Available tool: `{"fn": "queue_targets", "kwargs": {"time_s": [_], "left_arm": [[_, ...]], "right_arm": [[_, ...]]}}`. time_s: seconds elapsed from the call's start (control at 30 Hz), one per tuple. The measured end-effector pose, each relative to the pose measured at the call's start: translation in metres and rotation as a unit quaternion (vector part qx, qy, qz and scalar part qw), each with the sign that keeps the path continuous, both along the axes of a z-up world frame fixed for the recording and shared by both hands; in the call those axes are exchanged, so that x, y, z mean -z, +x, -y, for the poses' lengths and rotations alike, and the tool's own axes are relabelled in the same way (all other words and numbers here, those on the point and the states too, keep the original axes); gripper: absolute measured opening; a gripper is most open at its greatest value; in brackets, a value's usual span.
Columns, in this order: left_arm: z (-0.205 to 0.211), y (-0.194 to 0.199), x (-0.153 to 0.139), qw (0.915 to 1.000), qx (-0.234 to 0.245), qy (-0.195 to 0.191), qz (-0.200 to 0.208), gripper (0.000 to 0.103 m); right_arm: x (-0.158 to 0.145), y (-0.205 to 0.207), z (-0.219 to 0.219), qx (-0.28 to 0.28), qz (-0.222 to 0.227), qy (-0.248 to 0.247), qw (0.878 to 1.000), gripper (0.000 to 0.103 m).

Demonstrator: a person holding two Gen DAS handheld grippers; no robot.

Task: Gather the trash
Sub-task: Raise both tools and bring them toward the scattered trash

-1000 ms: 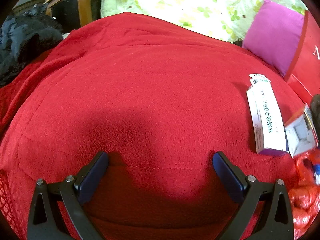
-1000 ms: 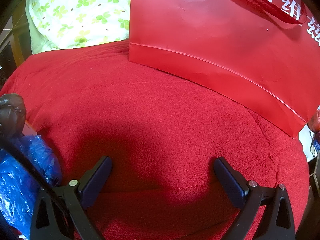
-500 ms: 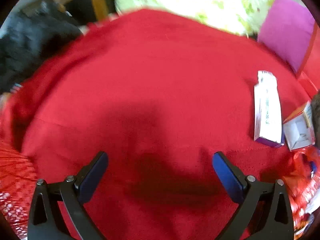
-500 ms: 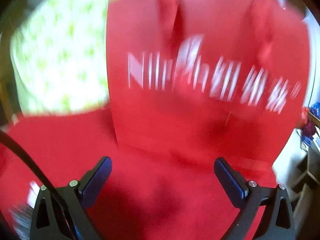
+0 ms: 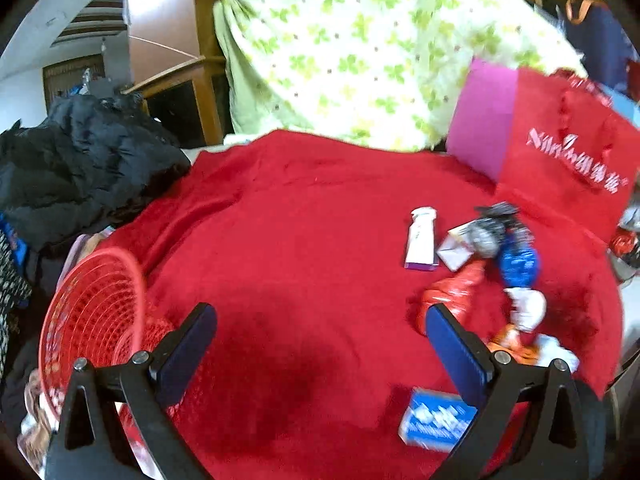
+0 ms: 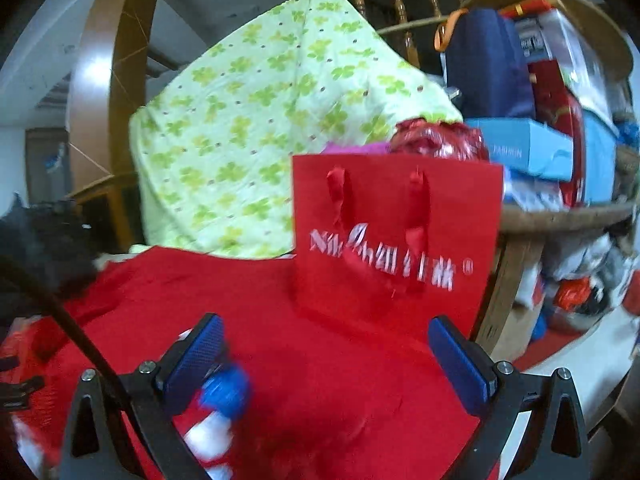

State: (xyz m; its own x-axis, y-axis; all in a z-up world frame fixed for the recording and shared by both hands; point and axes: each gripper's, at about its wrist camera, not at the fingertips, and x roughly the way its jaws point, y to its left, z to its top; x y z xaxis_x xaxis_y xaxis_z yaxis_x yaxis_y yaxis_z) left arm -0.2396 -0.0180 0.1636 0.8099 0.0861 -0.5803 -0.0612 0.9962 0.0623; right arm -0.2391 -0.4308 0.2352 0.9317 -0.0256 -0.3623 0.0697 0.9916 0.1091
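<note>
Black hand-held gripper (image 5: 320, 354), blue pads (image 5: 454, 350), silver screws

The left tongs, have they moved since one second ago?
Yes. The left tongs pulled back and up from the white box, which now lies farther off.

You face a bed spread with a red fleece blanket (image 5: 304, 216), and a pale green clover-print quilt (image 5: 360, 52) is heaped at its far end against curved wooden railings (image 6: 404, 4). To your left lies a black padded coat (image 5: 80, 152). To your right, a wooden shelf (image 6: 560, 212) holds stacked boxes, with grey-white walls beyond.
</note>
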Motion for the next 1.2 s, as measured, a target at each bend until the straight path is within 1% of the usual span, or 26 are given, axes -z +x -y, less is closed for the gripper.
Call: {"fn": "queue_targets", "kwargs": {"time_s": [0.1, 0.17, 0.23, 0.3, 0.4, 0.57, 0.67, 0.8, 1.2], "left_arm": [[0.009, -0.026, -0.017, 0.9998, 0.004, -0.004, 0.02, 0.103], [0.015, -0.041, -0.027, 0.9995, 0.006, -0.006, 0.031, 0.103], [0.024, -0.054, -0.035, 0.9992, 0.003, 0.0, 0.039, 0.103], [0.029, -0.067, -0.045, 0.9986, 0.0, 0.009, 0.052, 0.103], [0.034, -0.084, -0.054, 0.9972, -0.023, 0.029, 0.065, 0.103], [0.03, -0.108, -0.067, 0.9957, -0.038, 0.029, 0.079, 0.103], [0.026, -0.115, -0.074, 0.9941, -0.051, 0.033, 0.091, 0.103], [0.021, -0.116, -0.076, 0.9935, -0.06, 0.03, 0.092, 0.103], [0.025, -0.113, -0.07, 0.9953, -0.053, 0.026, 0.077, 0.103]], "right_arm": [[0.005, -0.032, -0.006, -0.023, -0.014, 0.039, 0.999, 0.103], [0.009, -0.046, -0.012, -0.038, -0.027, 0.052, 0.998, 0.103], [0.014, -0.057, -0.02, -0.054, -0.045, 0.061, 0.996, 0.103], [0.015, -0.069, -0.033, -0.074, -0.053, 0.056, 0.994, 0.103], [0.014, -0.088, -0.048, -0.092, -0.052, 0.047, 0.993, 0.103], [0.009, -0.105, -0.059, -0.105, -0.047, 0.049, 0.992, 0.103], [0.009, -0.11, -0.062, -0.106, -0.047, 0.05, 0.992, 0.103], [0.008, -0.114, -0.063, -0.102, -0.047, 0.055, 0.992, 0.103], [0.011, -0.11, -0.06, -0.088, -0.055, 0.053, 0.993, 0.103]]}}
